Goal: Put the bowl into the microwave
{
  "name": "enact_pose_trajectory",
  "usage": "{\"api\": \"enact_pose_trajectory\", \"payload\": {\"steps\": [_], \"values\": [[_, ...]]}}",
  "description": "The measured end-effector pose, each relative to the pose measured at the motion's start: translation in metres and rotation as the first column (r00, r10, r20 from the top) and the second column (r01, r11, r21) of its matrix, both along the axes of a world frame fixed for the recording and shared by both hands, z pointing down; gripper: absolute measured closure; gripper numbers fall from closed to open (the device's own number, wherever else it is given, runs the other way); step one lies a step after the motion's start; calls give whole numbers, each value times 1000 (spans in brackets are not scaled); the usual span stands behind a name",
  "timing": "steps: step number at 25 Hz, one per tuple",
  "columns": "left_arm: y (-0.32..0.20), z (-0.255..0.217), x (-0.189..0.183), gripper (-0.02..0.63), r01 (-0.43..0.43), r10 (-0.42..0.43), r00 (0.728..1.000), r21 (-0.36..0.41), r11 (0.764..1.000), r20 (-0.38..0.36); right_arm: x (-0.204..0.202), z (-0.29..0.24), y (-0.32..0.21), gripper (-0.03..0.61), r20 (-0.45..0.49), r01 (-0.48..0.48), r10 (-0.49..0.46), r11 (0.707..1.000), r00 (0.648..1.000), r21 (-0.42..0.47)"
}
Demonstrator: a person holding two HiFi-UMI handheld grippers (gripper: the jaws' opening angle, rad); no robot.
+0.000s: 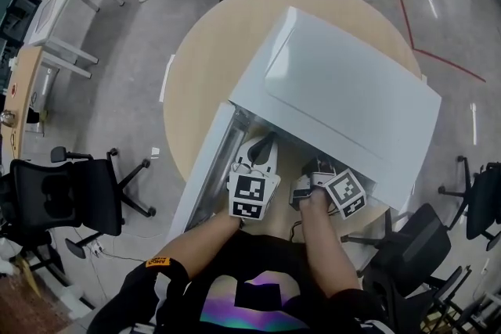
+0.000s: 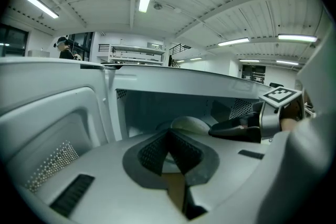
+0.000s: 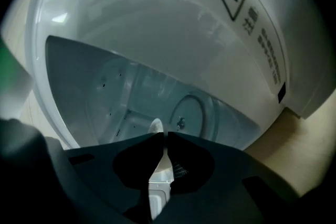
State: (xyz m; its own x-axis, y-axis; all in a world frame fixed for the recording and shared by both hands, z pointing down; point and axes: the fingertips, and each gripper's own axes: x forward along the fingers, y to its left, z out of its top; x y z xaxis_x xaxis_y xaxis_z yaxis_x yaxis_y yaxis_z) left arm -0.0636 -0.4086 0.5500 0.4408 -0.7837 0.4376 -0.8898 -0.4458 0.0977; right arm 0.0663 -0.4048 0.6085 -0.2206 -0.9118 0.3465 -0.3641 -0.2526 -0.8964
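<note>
One bowl (image 2: pixel 191 124), already inside the microwave (image 1: pixel 344 90) cavity. My right hand-held gripper (image 3: pixel 161 136) is pinched on its near rim, and the thin white edge runs out toward twelve o'clock between the jaws. The turntable (image 3: pixel 197 113) lies beyond at one o'clock; I can't tell if the bowl rests on it. My left hand-held gripper (image 2: pixel 168 134) waits at the opening, jaws pressed together on nothing, with the bowl at its one o'clock. The right forearm stretches straight in. I'd judge only set-down and release remain.
</note>
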Motion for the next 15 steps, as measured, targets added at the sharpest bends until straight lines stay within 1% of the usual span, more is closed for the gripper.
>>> {"api": "enact_pose_trajectory", "payload": {"steps": [9,15], "values": [[-8,4,-2,568,-3,3,1000,-13,1000,-2,-3,19,-13,538,6,-30,30,999,1000,-11],[-12,4,-1,568,-5,4,1000,-17,1000,-12,0,26,-19,538,32,-61,61,998,998,-8]]}}
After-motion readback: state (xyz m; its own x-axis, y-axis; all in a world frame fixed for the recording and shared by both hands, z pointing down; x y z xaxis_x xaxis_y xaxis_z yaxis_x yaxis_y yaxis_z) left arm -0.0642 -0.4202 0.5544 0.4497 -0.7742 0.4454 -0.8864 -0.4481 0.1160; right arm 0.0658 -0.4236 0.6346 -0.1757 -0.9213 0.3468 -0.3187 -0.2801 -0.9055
